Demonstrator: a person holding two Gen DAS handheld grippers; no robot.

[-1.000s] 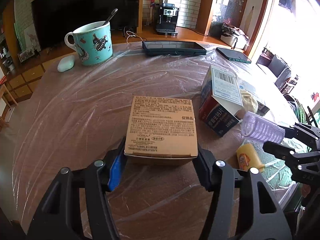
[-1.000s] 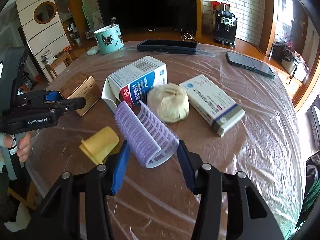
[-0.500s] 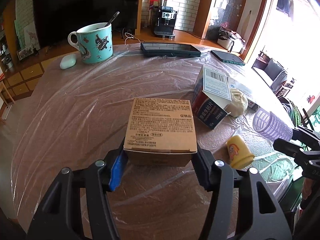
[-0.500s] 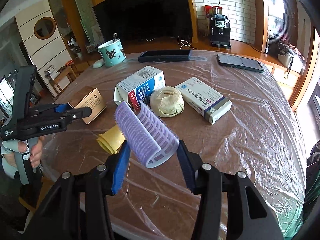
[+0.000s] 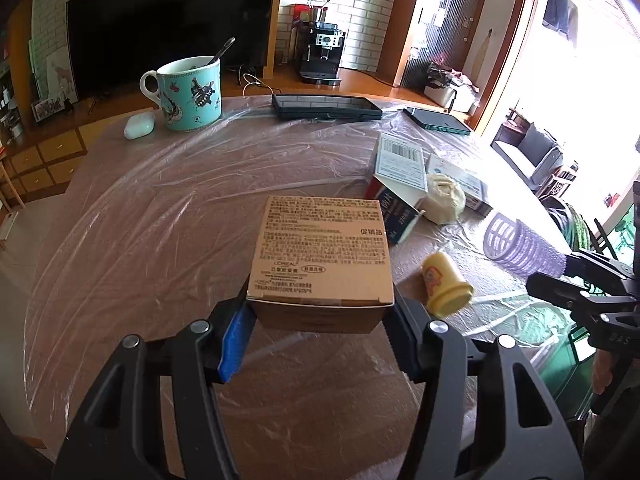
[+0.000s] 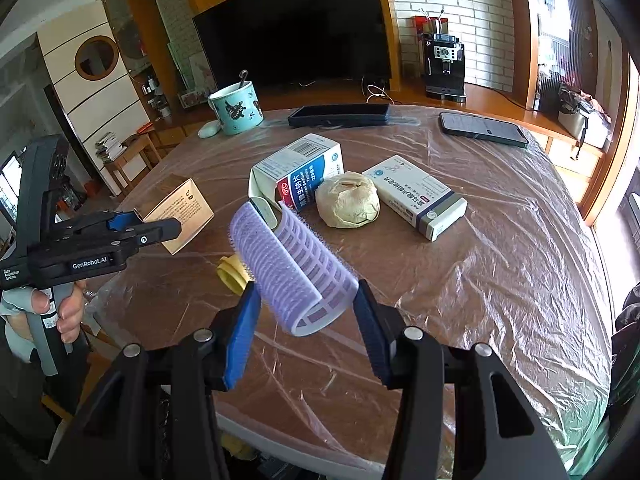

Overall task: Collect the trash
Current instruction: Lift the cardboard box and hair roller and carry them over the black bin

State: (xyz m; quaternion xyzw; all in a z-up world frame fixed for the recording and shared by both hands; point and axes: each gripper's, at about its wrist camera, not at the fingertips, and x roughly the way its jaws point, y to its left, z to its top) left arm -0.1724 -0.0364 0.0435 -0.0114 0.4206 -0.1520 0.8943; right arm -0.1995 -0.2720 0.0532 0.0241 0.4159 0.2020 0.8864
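Note:
My left gripper [image 5: 320, 316] is shut on a brown cardboard box [image 5: 322, 254] and holds it above the plastic-covered table [image 5: 160, 220]; the same box [image 6: 180, 216] shows at the left of the right wrist view. My right gripper [image 6: 306, 316] is shut on a purple hair roller [image 6: 292, 268], also lifted off the table; the roller [image 5: 520, 246] appears at the right of the left wrist view. On the table lie a yellow cup [image 5: 444, 284] on its side, an open blue and white box [image 6: 298, 178], a crumpled paper ball [image 6: 348, 200] and a flat white box [image 6: 416, 196].
At the far side stand a teal mug [image 5: 190, 94] with a spoon, a pale earbud case [image 5: 139, 125], a dark tablet [image 5: 326, 106] and a phone [image 6: 482, 128]. A person's hand [image 6: 60, 308] holds the left gripper beyond the table's left edge.
Both grippers have drawn back toward the near edge and risen a little, each keeping its object. The table items look farther away and the yellow cup now sits partly behind the roller in the right view.

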